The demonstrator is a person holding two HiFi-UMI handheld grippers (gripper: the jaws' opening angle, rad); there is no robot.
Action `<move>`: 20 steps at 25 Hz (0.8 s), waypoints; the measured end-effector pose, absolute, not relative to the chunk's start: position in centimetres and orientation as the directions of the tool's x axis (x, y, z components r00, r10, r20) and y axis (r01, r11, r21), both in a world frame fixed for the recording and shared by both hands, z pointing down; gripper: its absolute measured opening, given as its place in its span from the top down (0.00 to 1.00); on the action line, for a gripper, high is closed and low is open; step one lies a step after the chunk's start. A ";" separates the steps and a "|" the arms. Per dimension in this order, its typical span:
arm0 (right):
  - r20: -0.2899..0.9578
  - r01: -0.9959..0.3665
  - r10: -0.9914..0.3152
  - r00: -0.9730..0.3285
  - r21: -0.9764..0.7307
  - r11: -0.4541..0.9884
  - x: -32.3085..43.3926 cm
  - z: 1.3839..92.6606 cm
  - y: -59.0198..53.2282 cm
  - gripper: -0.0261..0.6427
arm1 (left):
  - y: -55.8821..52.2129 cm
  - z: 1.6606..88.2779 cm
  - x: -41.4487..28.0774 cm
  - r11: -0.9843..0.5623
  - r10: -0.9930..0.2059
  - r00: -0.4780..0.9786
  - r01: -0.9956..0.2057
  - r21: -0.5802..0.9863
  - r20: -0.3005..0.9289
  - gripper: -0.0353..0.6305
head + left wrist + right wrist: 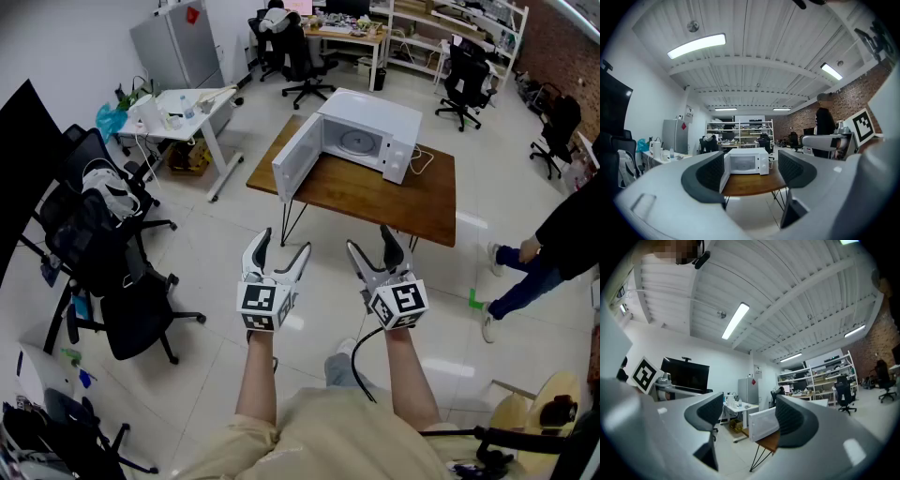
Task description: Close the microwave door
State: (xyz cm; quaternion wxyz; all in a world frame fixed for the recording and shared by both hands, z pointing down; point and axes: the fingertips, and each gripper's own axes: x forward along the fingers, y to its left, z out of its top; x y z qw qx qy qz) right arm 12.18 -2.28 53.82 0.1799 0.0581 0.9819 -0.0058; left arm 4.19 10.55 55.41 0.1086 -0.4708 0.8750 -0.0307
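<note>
Black office chairs [141, 317] dot a pale tiled floor [211, 262].

Bare floor [319, 248] lies open up to the table [412, 202]; the microwave door [298, 157] stands swung out.

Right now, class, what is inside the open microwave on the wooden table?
Inside the microwave, only a round turntable plate shows, with nothing on it. The microwave's top covers the rear of the cavity in the head view.
</note>
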 end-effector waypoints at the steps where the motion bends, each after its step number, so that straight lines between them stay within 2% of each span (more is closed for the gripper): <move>1: -0.362 0.115 0.111 -0.925 0.010 0.993 11.7 53.2 -3.8 0.45 | 8.9 54.7 3.6 0.550 -0.834 -0.527 -0.820 -0.160 -0.166 0.40; 7: -0.399 0.122 0.117 -0.909 0.015 0.992 7.9 51.3 -12.3 0.47 | -0.2 52.8 0.0 0.535 -0.839 -0.501 -0.832 -0.149 -0.213 0.41; 13: -0.367 0.125 0.111 -0.924 -0.015 0.992 2.3 54.6 -17.3 0.48 | -6.1 55.5 -6.1 0.523 -0.850 -0.501 -0.841 -0.139 -0.163 0.42; 20: -0.361 0.076 0.058 -0.931 -0.036 0.996 -0.9 56.4 -22.4 0.48 | -10.4 55.8 -9.7 0.501 -0.860 -0.478 -0.856 -0.126 -0.176 0.42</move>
